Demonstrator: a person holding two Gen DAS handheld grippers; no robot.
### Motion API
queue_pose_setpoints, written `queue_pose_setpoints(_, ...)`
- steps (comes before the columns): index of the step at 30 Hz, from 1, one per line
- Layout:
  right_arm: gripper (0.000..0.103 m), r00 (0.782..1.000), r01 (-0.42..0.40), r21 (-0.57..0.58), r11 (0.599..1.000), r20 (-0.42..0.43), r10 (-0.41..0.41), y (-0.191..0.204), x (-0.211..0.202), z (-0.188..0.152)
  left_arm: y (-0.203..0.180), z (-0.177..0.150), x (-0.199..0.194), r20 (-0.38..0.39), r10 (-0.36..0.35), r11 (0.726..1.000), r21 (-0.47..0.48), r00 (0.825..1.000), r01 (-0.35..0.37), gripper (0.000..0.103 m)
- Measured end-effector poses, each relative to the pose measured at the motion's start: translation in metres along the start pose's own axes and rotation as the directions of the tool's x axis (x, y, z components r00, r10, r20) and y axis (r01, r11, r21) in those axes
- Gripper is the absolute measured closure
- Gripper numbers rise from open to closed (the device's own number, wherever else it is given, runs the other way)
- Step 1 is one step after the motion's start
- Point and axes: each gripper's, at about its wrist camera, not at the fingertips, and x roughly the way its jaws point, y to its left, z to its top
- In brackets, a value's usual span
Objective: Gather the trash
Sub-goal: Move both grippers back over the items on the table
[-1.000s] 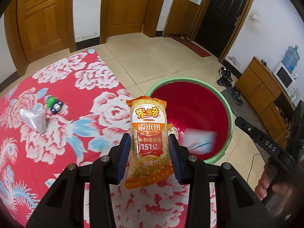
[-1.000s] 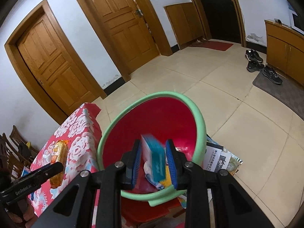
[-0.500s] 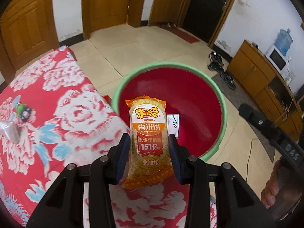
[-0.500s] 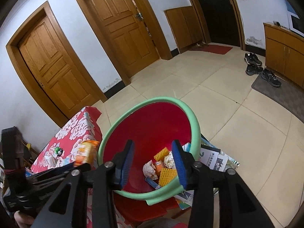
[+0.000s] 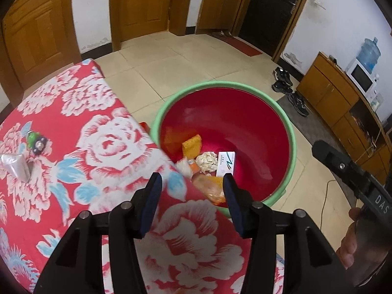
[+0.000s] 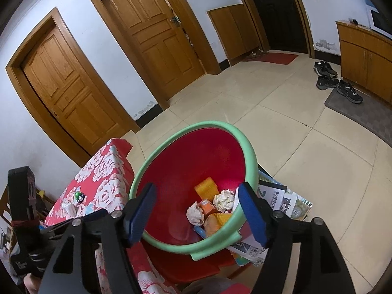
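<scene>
The red basin with a green rim [image 5: 292, 147] [image 6: 193, 127] stands beside the table and holds several bits of trash. My left gripper [image 5: 192, 203] hangs over the table edge and the basin's near rim, its jaws opening with nothing pressed between them. Below it the yellow snack packet [image 5: 209, 188] shows blurred inside the basin. A white box [image 5: 226, 163], crumpled paper [image 5: 207, 160] [image 6: 224, 199] and an orange piece [image 5: 192, 145] [image 6: 207, 189] lie there too. My right gripper [image 6: 197, 214] is over the basin, jaws opening and holding nothing.
On the red floral tablecloth [image 5: 103, 112] [image 6: 103, 171] lie a silver wrapper [image 5: 14, 166] and a small green toy [image 5: 35, 142] [image 6: 79, 196]. Magazines [image 6: 281, 201] stick out under the basin. Shoes [image 6: 325, 73] and wooden cabinets [image 5: 330, 93] stand across the tiled floor.
The left gripper let go of the yellow snack packet, which fell into the basin. The right gripper released the teal and white box into the basin and spread its jaws wider.
</scene>
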Motion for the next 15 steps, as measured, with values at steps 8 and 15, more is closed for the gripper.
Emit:
queue_pose_setpoints(8, 0.025, 0.999, -0.019, -0.015, 1.0, -0.033, 0.018, 0.01, 0.005, -0.005, 0.041, -0.002, -0.014, 0.019, 0.047, 0.995, -0.088, 0.999, -0.045, 0.051)
queue_pose_setpoints(15, 0.023, 0.999, -0.026, -0.029, 0.999, -0.046, 0.025, 0.02, 0.006, -0.008, 0.083, -0.003, -0.029, 0.039, 0.123, 0.972, -0.208, 0.992, -0.112, 0.051)
